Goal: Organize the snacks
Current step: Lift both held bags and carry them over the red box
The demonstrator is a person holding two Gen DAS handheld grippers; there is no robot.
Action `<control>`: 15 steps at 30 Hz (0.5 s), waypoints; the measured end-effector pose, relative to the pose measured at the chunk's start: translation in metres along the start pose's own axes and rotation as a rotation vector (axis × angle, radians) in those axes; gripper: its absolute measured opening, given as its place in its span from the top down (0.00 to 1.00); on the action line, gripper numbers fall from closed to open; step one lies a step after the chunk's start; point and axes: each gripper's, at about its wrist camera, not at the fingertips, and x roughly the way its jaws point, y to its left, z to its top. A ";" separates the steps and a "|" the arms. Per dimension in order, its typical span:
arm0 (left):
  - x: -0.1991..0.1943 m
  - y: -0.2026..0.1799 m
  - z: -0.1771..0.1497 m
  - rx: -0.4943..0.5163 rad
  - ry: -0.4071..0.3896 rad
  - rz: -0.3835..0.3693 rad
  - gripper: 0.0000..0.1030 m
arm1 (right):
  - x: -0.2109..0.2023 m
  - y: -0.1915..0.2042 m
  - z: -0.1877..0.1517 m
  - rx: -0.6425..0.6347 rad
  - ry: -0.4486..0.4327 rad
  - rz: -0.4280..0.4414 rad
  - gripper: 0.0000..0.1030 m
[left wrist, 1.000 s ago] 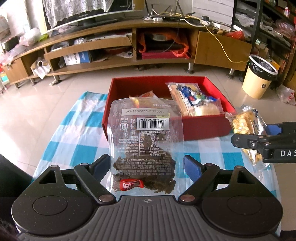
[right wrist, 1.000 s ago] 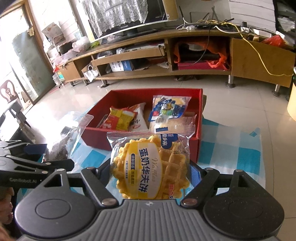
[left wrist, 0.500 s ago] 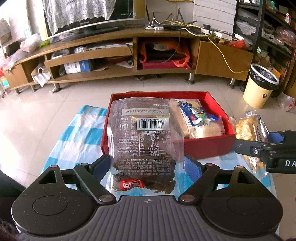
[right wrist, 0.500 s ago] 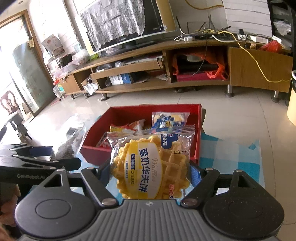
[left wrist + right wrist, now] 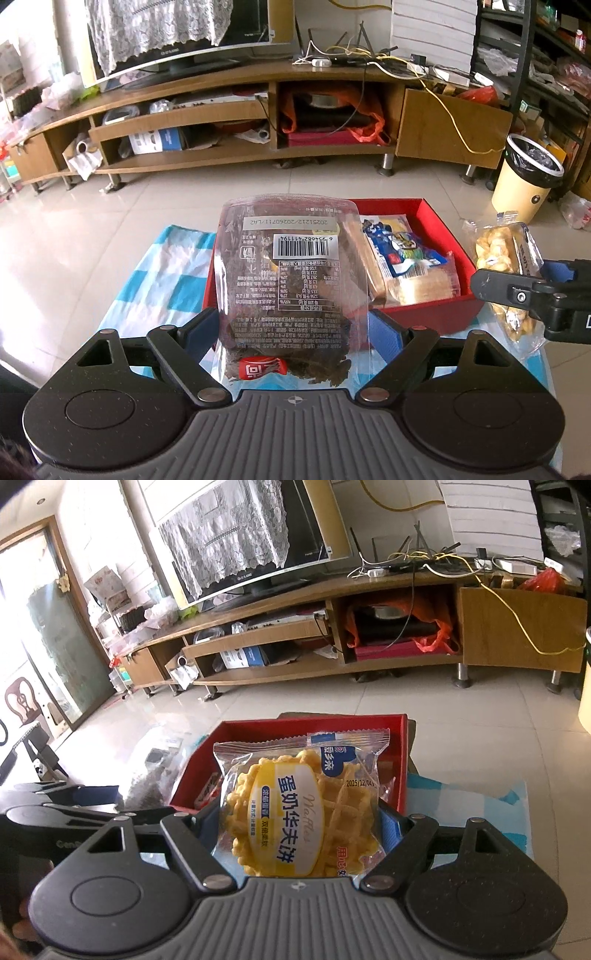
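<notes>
My left gripper (image 5: 291, 326) is shut on a clear bag of dark dried snack (image 5: 290, 280), held upright by its lower sides with the barcode label facing me. My right gripper (image 5: 299, 818) is shut on a yellow waffle pack (image 5: 299, 808), also upright. Beyond both stands the red box (image 5: 448, 230) on a blue-and-white checked cloth (image 5: 166, 273). Inside it lies a blue-printed biscuit pack (image 5: 402, 258). In the left wrist view the right gripper (image 5: 532, 295) with the waffle pack (image 5: 498, 251) sits at the right edge. The left gripper's arm (image 5: 70, 805) shows at the left of the right wrist view.
A long wooden TV stand (image 5: 258, 110) with a television (image 5: 251, 528) runs along the far wall. A cream bin with a black liner (image 5: 524, 177) stands on the tiled floor at the right. A glass door (image 5: 55, 657) and shelving lie to the sides.
Both grippers have lifted with their packs still held. The red box has slid lower and farther off in both views, and more of the TV stand and wall shows.
</notes>
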 end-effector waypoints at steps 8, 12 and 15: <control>0.015 0.002 0.015 -0.006 -0.005 0.019 0.13 | 0.013 -0.004 0.009 0.008 -0.004 -0.001 0.24; 0.028 0.000 0.024 -0.002 -0.006 0.031 0.13 | 0.023 -0.006 0.015 0.007 0.002 -0.004 0.24; 0.039 -0.002 0.030 0.001 -0.005 0.039 0.13 | 0.034 -0.008 0.019 0.007 0.012 -0.007 0.24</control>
